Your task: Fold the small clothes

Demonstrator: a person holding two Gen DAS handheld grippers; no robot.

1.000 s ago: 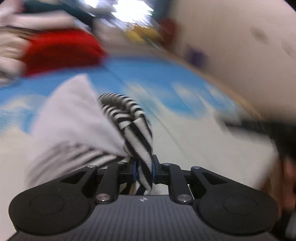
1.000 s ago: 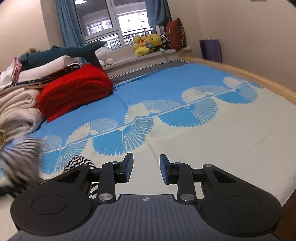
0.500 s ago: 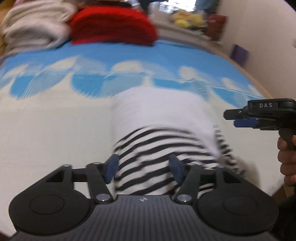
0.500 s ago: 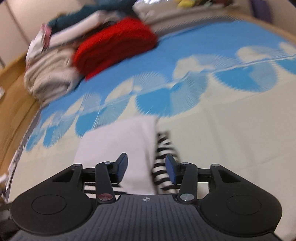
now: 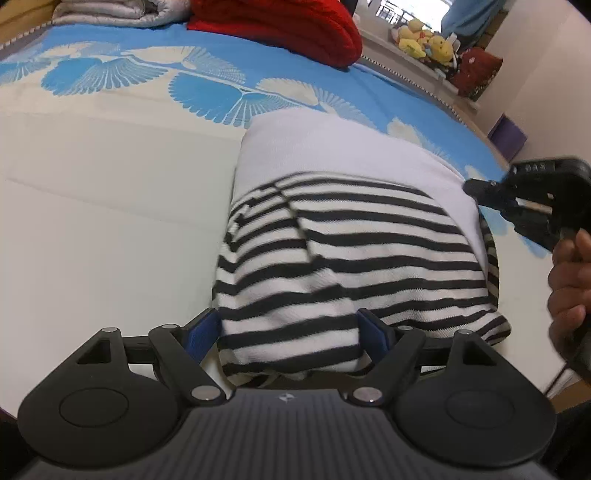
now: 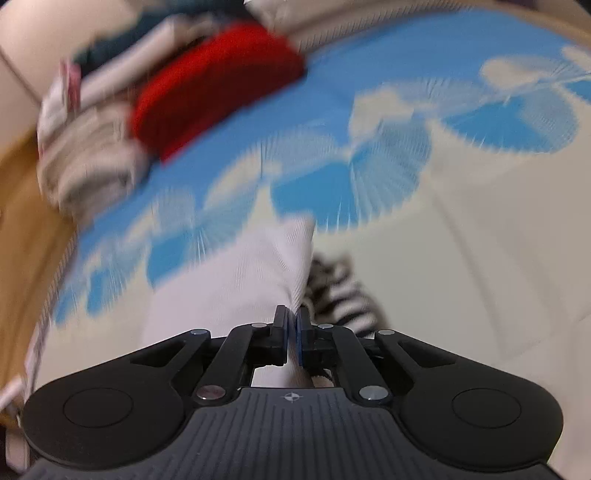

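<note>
A small garment, white with black-and-white striped parts [image 5: 343,236], lies folded on the bed sheet [image 5: 110,206]. My left gripper [image 5: 290,334] is open, its jaws wide apart on either side of the striped near edge. In the right wrist view, which is blurred, my right gripper [image 6: 293,325] is shut on the white edge of the garment [image 6: 236,288], with a striped part [image 6: 340,291] just to the right. The right gripper also shows in the left wrist view [image 5: 532,201] at the garment's right side, held by a hand.
A red folded blanket [image 5: 280,22] and pale folded bedding [image 5: 110,11] lie at the far side of the bed. Stuffed toys [image 5: 424,38] sit on the window ledge. A wooden bed edge [image 6: 22,229] runs at the left in the right wrist view.
My left gripper let go of the striped fabric and opened wide over the garment. My right gripper moved onto the garment's white edge and shut on it.
</note>
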